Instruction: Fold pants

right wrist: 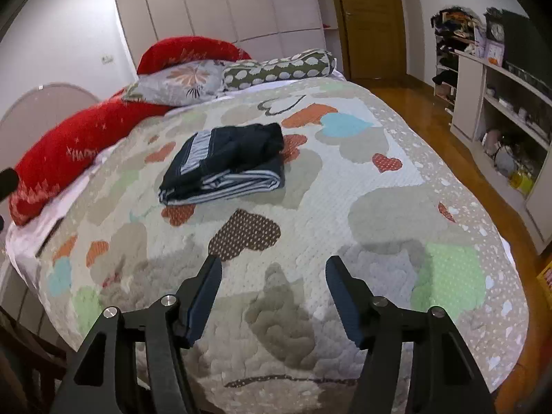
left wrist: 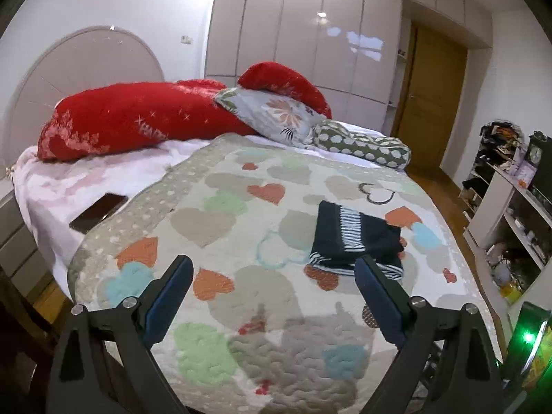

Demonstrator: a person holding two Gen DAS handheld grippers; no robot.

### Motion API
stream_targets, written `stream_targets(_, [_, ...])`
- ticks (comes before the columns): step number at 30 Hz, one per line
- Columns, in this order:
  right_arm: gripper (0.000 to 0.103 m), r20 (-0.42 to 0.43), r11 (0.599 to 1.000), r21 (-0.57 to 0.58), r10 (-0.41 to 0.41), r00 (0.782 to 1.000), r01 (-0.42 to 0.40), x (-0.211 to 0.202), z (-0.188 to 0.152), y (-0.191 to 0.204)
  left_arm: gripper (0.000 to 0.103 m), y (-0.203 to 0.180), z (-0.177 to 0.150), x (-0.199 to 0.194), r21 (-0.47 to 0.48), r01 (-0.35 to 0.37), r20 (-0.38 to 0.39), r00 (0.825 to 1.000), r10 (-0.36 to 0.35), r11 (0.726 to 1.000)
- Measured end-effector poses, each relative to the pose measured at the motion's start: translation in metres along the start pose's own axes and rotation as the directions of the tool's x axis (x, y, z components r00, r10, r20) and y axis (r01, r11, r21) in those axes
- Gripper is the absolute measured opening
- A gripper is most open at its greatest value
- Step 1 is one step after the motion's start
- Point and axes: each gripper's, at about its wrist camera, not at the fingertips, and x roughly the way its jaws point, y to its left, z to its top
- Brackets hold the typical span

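Dark navy pants (left wrist: 355,239) with striped lining lie folded in a compact stack on the heart-patterned quilt (left wrist: 220,214). In the right wrist view the same pants (right wrist: 224,162) rest near the middle of the quilt (right wrist: 345,179). My left gripper (left wrist: 274,269) hangs open above the quilt, its right fingertip just in front of the stack's near edge, nothing between its fingers. My right gripper (right wrist: 274,269) is open too, well back from the pants over the near part of the bed, holding nothing.
Red pillows (left wrist: 131,117), a floral pillow (left wrist: 272,114) and a green dotted bolster (left wrist: 362,145) lie at the bed's head. A dark phone (left wrist: 98,212) rests on the white sheet at left. Cluttered white shelves (right wrist: 496,103) line the right wall beyond a wooden floor (right wrist: 421,110).
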Motion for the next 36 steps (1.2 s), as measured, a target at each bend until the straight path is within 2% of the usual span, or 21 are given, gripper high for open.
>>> stream_targets(6, [0.067,-0.069,0.995,-0.096,-0.009,0.998,0.002,0.010,-0.009,0.023,0.094,0.021,-0.006,0.017,-0.082,0.044,-0.091,0.995,-0.051,0.996])
stream_targets(11, [0.068,-0.059,0.989,-0.147,-0.021,0.998,0.012,0.010,-0.007,0.036,0.094,0.033,-0.009,0.015,-0.120,0.048,-0.084,0.995,-0.059,0.992])
stream_targets(17, [0.068,-0.100,0.986,-0.165,-0.045,0.994,0.028,0.014,-0.012,0.040,0.094,0.041,-0.014,0.015,-0.147,0.031,-0.079,0.996,-0.043,0.989])
stream_targets(26, [0.068,-0.103,0.984,-0.169,-0.079,0.992,0.061,0.021,0.000,0.035,0.094,0.042,-0.011,0.016,-0.137,0.035,-0.078,0.996,-0.046,0.990])
stream_targets(32, [0.068,-0.085,0.982,-0.188,-0.034,0.996,0.017,0.020,-0.014,0.044,0.094,0.036,-0.012,0.022,-0.126,0.026,-0.111,0.993,-0.040,0.992])
stream_targets(36, [0.068,-0.069,0.985,-0.172,-0.007,0.998,-0.005,0.017,-0.019,0.037,0.094,0.018,-0.016,0.024,-0.079,0.020,-0.135,0.990,-0.031,0.997])
